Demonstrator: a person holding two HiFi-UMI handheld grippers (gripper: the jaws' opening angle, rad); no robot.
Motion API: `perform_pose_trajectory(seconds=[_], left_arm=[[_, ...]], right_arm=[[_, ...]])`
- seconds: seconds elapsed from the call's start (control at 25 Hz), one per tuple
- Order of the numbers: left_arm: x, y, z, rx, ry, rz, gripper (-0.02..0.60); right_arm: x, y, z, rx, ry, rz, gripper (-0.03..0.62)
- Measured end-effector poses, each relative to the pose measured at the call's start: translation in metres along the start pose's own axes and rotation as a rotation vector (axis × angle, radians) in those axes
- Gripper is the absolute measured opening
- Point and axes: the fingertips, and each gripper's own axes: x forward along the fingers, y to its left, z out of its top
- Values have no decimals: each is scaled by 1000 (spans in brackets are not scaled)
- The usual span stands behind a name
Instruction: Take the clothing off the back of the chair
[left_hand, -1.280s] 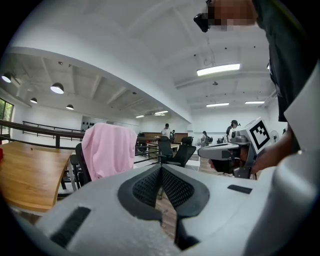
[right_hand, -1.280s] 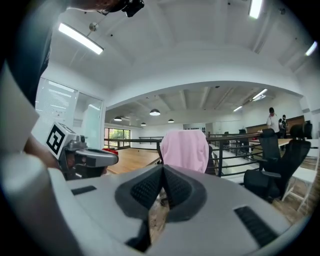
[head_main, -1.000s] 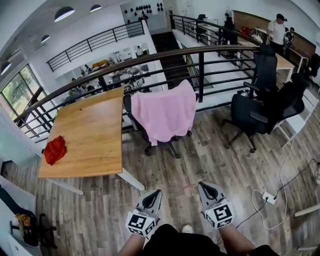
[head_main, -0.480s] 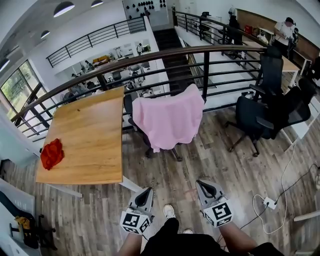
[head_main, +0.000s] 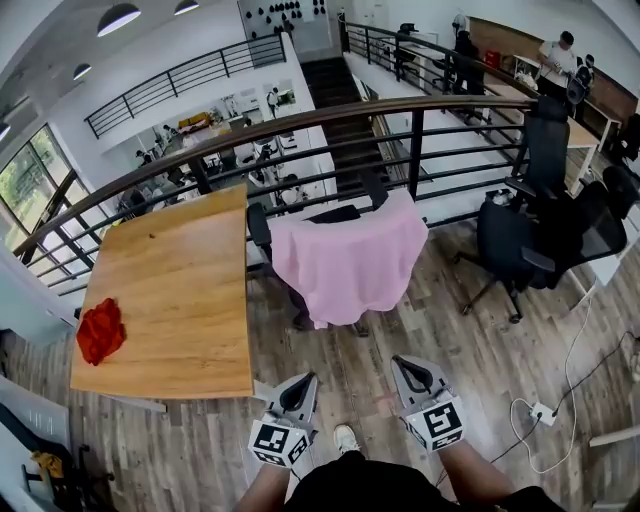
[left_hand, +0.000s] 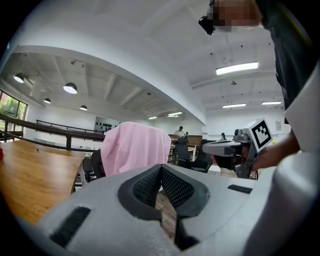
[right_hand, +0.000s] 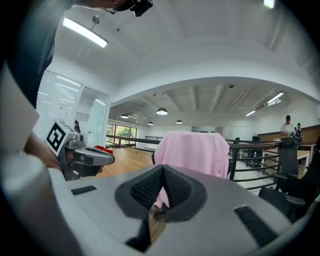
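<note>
Head view: left gripper, right gripper closed, facing clothing.

The pink garment hid nearly the whole back of the chair; only a dark edge and part of its base showed. The red cloth on the table lay too crumpled to name. The distant people were too small to make out.

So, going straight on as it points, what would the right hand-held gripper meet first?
Probably the pink garment draped over the office chair; only floor lies before it, though depth is unclear.
</note>
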Motion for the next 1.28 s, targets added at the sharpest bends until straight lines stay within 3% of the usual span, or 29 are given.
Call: perform_pose_trajectory(seconds=[0.44,0.56,0.76,1.28], left_arm=[[40,41,10,28,-10,-74,15],[48,51,12,-6,-19,-72,15],[73,61,21,21,-21,-62,15],[143,105,48,20,-51,122,15]], right_arm=[[54,-17,20,-76,16,-61,3],[60,-27,18,-98,34,-70,3],[69,-64,24,-66,-22,-104,3],[107,-184,37,6,-102,-101,3]])
